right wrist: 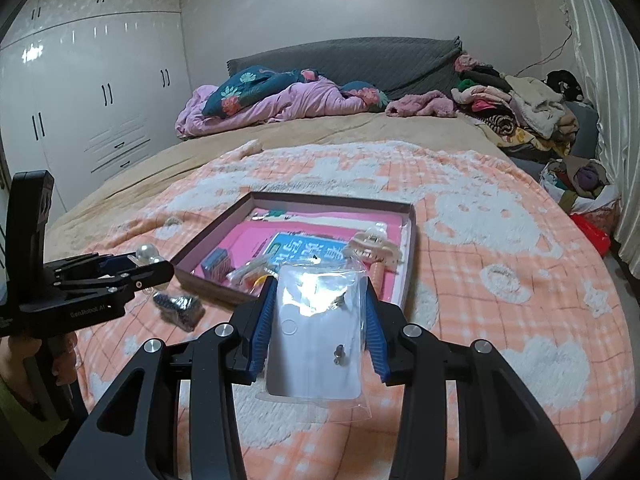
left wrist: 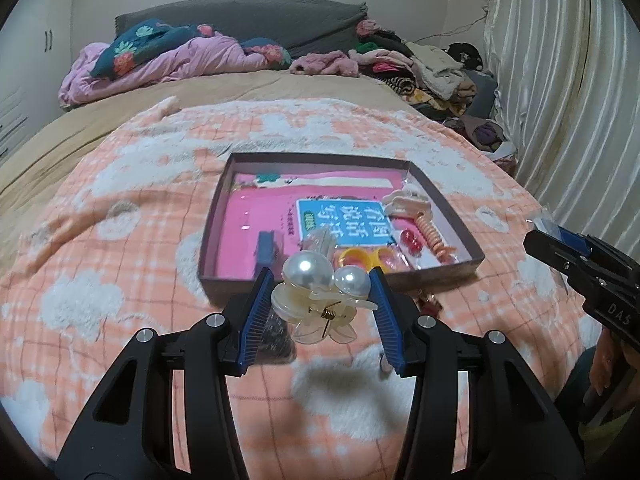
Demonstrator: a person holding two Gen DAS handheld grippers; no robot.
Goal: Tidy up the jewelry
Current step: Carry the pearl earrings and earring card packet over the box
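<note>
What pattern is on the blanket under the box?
Peach-orange plaid with fluffy white cloud-like shapes on the blanket; clearest in the right wrist view.

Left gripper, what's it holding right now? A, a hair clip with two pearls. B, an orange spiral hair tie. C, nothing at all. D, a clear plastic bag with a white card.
A: in the left wrist view the left gripper is closed on the hair clip with two pearls, held above the blanket just in front of the box.

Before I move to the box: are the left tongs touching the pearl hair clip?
Touching. The left wrist view shows both blue pads of the left tongs pressed against the pearl hair clip.
</note>
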